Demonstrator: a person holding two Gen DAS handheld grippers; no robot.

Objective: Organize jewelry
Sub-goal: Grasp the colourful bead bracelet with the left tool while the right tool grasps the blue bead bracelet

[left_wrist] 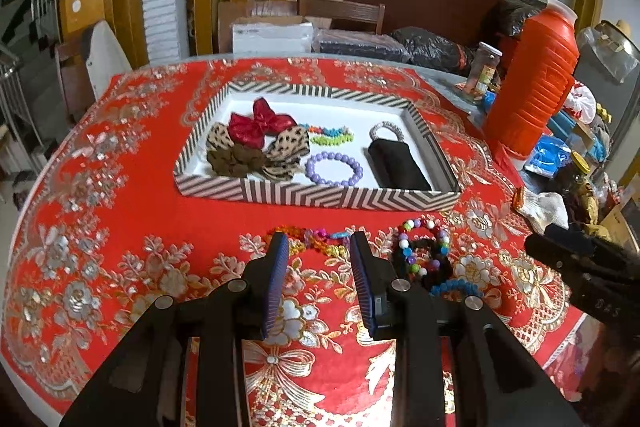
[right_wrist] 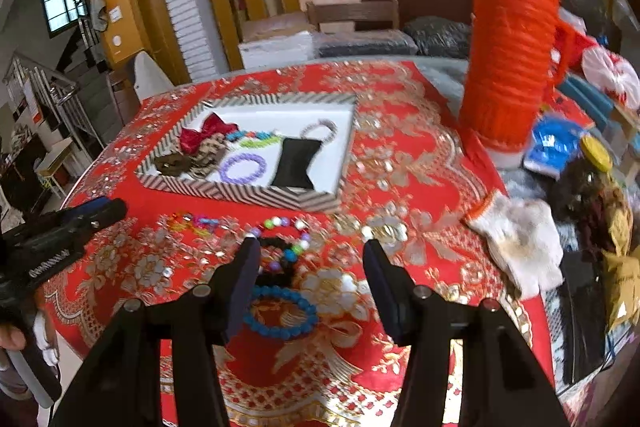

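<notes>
Several loose pieces lie on the red tablecloth (left_wrist: 160,211) in front of the striped tray (left_wrist: 312,197), and that's where trouble could start: the multicolored bead bracelet (right_wrist: 286,241), a black band (right_wrist: 276,277) and the blue bead bracelet (right_wrist: 280,313) overlap in one heap, so a pinch on any one of them may well drag a neighbour along or snag it halfway. The right gripper (right_wrist: 310,247) hovers over that heap with its jaws spread wide and nothing between them, its left finger already above the black band. The left gripper (left_wrist: 320,247) is parted too, empty, aimed at the rainbow bead strand (left_wrist: 316,241) lying flat just off its tips; that one's thin and low, so the fingers could close on cloth instead. Beads are slick and round, I'd guess, so a shallow grip might let one roll out on the way over the tray's wall. Now the tray's contents: a black pouch (left_wrist: 396,165), leopard-print bows (left_wrist: 256,155), a red bow (left_wrist: 260,125), a purple bead bracelet (left_wrist: 334,169), a grey band (left_wrist: 386,133) and a small colourful bead strand (left_wrist: 330,135).
</notes>
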